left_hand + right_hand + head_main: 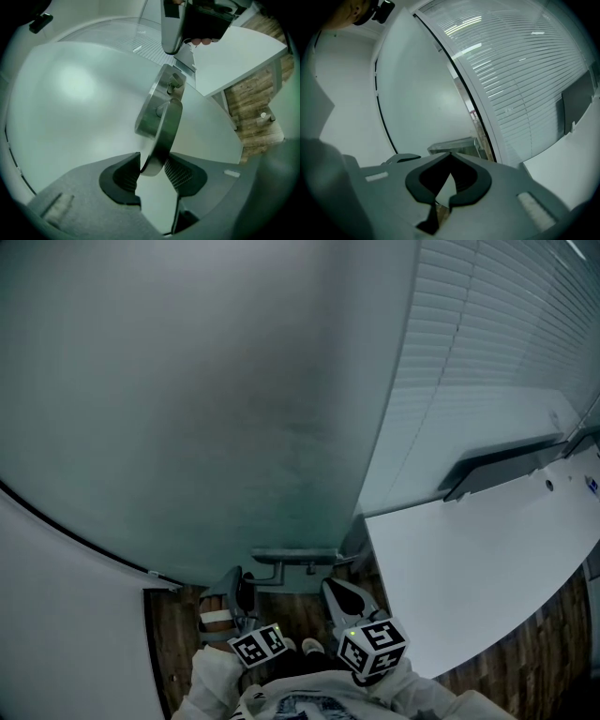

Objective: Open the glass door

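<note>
Head view: the frosted glass door (187, 409) stood straight ahead of both claws, filling most of the picture. Its metal handle (295, 557) lay crosswise just beyond the tips of the claws. The left claw (240, 591) reached toward the handle's near end and the right claw (345, 596) hung beside it, just under the bar. A white worktop (487, 559) ran off to the right of the right claw.

Left claw view: the jaws stood partly apart with the handle's rounded free end between the pad tips. It was close to both pads, yet only the very tip was in, and nothing showed a squeeze. The rest of the bar ran up and away from the claw toward its mount on the pane.

Right claw view: the jaws met at their tips with nothing between them. The handle sat just past them, and the door's edge rose beyond.

A pane this large probably swings heavy and stiff, and it is smooth and breakable, so it offers no hold itself. The handle looked hard and slick. The bar should sit deeper between the pads, across its flat sides near the free end for leverage, and the pull should be steady.
</note>
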Available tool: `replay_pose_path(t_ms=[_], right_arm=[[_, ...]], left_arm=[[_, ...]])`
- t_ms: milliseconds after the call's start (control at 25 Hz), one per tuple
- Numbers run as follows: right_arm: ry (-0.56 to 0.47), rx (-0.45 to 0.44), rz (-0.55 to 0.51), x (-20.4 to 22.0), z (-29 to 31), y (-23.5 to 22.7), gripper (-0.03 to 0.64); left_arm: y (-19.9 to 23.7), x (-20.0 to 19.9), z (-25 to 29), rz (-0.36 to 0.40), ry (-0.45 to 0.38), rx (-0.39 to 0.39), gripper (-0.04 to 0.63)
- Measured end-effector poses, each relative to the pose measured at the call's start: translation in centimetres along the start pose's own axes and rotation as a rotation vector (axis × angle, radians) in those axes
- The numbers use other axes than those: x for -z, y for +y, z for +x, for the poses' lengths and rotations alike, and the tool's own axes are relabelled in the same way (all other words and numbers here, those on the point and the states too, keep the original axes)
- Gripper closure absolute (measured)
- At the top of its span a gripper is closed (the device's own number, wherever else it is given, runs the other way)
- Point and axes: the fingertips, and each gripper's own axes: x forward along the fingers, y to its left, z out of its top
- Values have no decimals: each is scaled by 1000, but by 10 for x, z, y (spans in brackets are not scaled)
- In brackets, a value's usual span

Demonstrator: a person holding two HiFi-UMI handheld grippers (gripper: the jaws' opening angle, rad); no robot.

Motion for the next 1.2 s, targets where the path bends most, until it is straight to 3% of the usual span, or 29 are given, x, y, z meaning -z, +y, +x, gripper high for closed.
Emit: replay_pose_path(t_ms=[120, 200, 280, 360, 600, 840, 960, 1200], right_arm=[[17, -12, 0, 11, -2, -1, 612], [26, -27, 1, 21, -8, 4, 612], [26, -44, -6, 28, -19, 12, 612], [18, -55, -18, 29, -29, 20, 612], [-21, -64, -65, 42, -77, 59, 612], [-34, -55, -105, 104, -165, 115, 614], [-51, -44, -135, 134, -212, 144, 614], [-71, -20, -154, 171, -299, 184, 614]], left_arm=[[2, 7, -8, -29, 30, -28, 433], [-1, 17, -26, -100, 50, -43, 452], [-5, 24, -50, -229, 52, -49, 498], [-7, 25, -71, -379, 37, -47, 593], [-2, 20, -133, -701, -44, -10, 592], [-28, 41, -256, -954, -100, 33, 594], [-56, 59, -317, -1000, -103, 48, 594], [-89, 57, -419, -1011, -149, 82, 594]])
